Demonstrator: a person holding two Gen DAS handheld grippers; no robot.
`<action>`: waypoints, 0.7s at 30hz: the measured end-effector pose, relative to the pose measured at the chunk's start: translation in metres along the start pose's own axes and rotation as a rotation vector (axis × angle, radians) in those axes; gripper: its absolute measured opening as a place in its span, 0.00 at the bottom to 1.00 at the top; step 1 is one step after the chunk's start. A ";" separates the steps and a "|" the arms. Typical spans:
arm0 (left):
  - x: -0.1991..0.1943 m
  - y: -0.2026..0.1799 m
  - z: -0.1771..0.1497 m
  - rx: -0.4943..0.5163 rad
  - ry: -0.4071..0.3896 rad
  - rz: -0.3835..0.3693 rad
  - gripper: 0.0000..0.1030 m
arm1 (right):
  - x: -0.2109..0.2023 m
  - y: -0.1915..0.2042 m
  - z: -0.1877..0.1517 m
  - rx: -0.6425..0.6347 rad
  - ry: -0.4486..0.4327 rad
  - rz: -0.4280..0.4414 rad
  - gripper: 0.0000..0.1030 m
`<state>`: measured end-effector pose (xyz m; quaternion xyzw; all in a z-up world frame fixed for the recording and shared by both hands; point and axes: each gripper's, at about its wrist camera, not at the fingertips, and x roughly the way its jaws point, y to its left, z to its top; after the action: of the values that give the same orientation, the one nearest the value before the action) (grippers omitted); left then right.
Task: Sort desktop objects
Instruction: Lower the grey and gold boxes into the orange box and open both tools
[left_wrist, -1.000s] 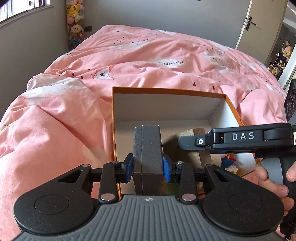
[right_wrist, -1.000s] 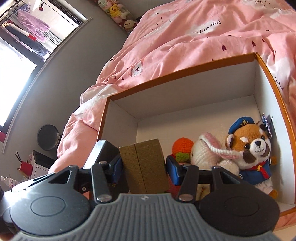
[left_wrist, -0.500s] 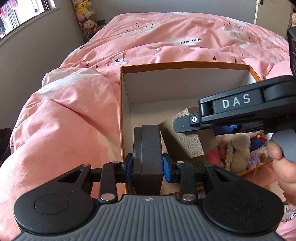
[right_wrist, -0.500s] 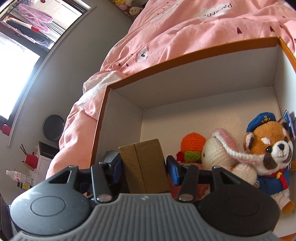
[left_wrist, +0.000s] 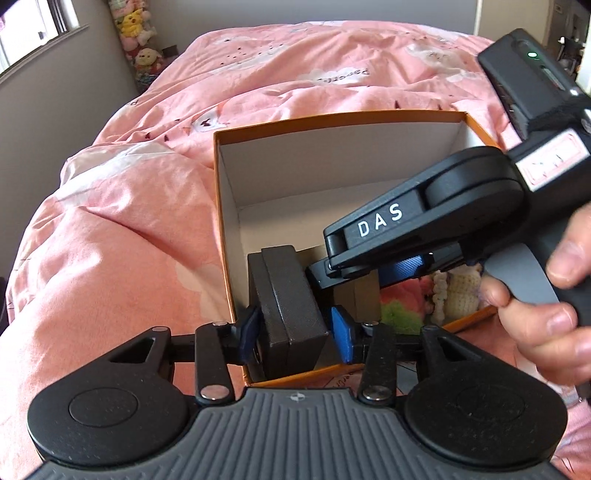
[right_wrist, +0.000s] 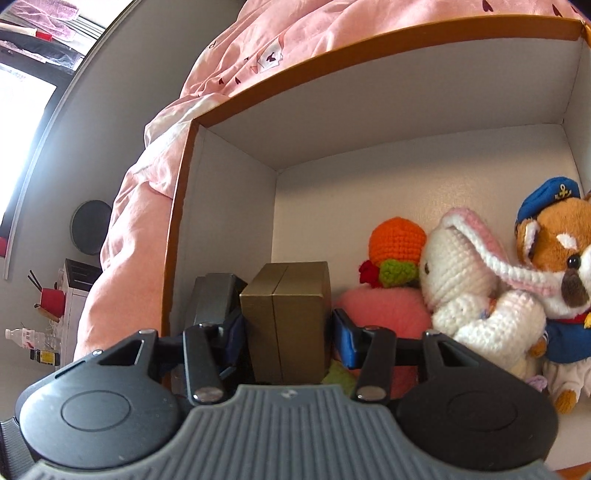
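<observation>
A black box (left_wrist: 291, 295) stands tilted in the near left corner of the white, orange-rimmed carton (left_wrist: 332, 120). It sits between the pads of my left gripper (left_wrist: 295, 332), whose jaws are opening; the right pad (left_wrist: 341, 339) has come clear of it. My right gripper (right_wrist: 288, 332) is shut on a gold-brown box (right_wrist: 288, 310), low inside the carton (right_wrist: 369, 48) and just right of the black box (right_wrist: 216, 295). In the left wrist view the right gripper (left_wrist: 369, 266) reaches in from the right, with the gold-brown box (left_wrist: 364, 295) under it.
Soft toys fill the carton's right side: an orange crochet ball (right_wrist: 397, 240), a white rabbit (right_wrist: 469, 280), a fox in a sailor suit (right_wrist: 554, 243) and a pink fluffy lump (right_wrist: 376, 306). A pink duvet (left_wrist: 129, 240) surrounds the carton. A person's hand (left_wrist: 546, 325) holds the right gripper.
My left gripper's jaws have widened off the black box, which now leans in the carton's corner. The right gripper has sunk deeper into the carton with the gold-brown box.
</observation>
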<state>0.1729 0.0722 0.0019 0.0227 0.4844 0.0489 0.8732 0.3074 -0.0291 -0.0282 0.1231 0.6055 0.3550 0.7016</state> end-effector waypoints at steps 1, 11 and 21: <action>-0.002 0.002 -0.001 0.000 -0.007 -0.015 0.48 | 0.001 0.001 0.002 -0.010 0.014 -0.004 0.51; -0.032 0.017 -0.011 -0.039 -0.131 -0.057 0.56 | 0.022 0.029 0.017 -0.162 0.219 -0.091 0.50; -0.037 0.031 -0.030 -0.196 -0.261 -0.100 0.58 | 0.039 0.025 0.017 -0.131 0.261 -0.139 0.51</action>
<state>0.1258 0.0984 0.0196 -0.0804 0.3602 0.0490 0.9281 0.3156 0.0183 -0.0390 -0.0124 0.6743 0.3571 0.6463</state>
